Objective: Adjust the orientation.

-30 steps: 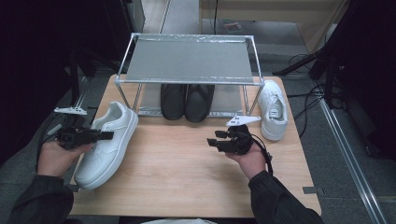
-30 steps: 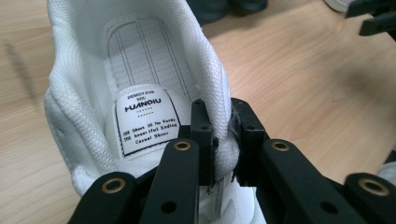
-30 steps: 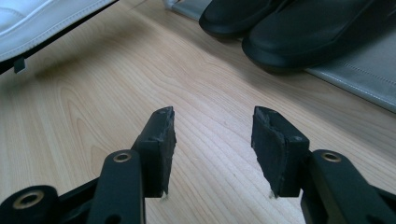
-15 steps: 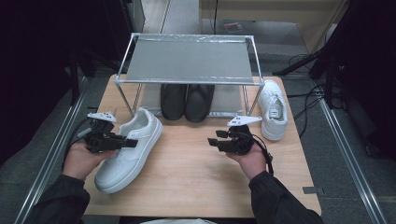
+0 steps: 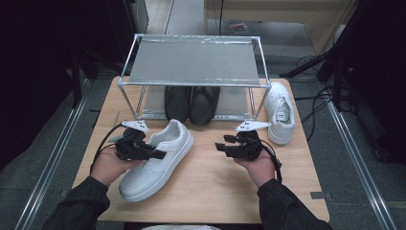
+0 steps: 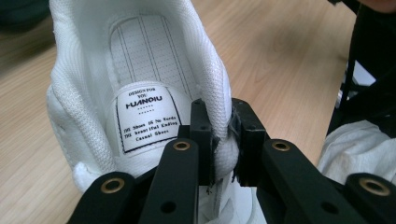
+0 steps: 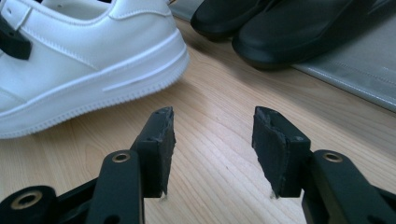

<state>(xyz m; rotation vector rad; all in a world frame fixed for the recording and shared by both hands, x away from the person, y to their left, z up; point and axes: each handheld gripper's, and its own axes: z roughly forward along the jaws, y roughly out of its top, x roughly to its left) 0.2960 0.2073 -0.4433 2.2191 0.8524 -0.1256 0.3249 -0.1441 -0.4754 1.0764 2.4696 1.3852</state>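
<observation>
A white sneaker [image 5: 158, 160] lies slantwise on the wooden table [image 5: 215, 196], heel toward the shoe rack. My left gripper [image 5: 160, 154] is shut on its padded collar. In the left gripper view the jaws pinch that collar wall [image 6: 219, 149], one pad inside the white sneaker [image 6: 140, 70] beside its printed insole label and one outside. My right gripper [image 5: 221, 146] hovers to the right of the shoe, open, pointing left at it. In the right gripper view the right gripper [image 7: 212, 135] has only bare wood between its pads, with the white sneaker's heel [image 7: 93, 60] ahead.
A metal shoe rack [image 5: 194, 62] stands at the back of the table, with a pair of black shoes [image 5: 191, 103] on its lower shelf. A second white sneaker [image 5: 281, 112] lies right of the rack. The black shoes [image 7: 280, 28] sit just beyond the right gripper.
My left gripper has carried the white sneaker rightward from the table's left edge toward the middle, and the shoe has swung more slantwise. The right hand has stayed put.
</observation>
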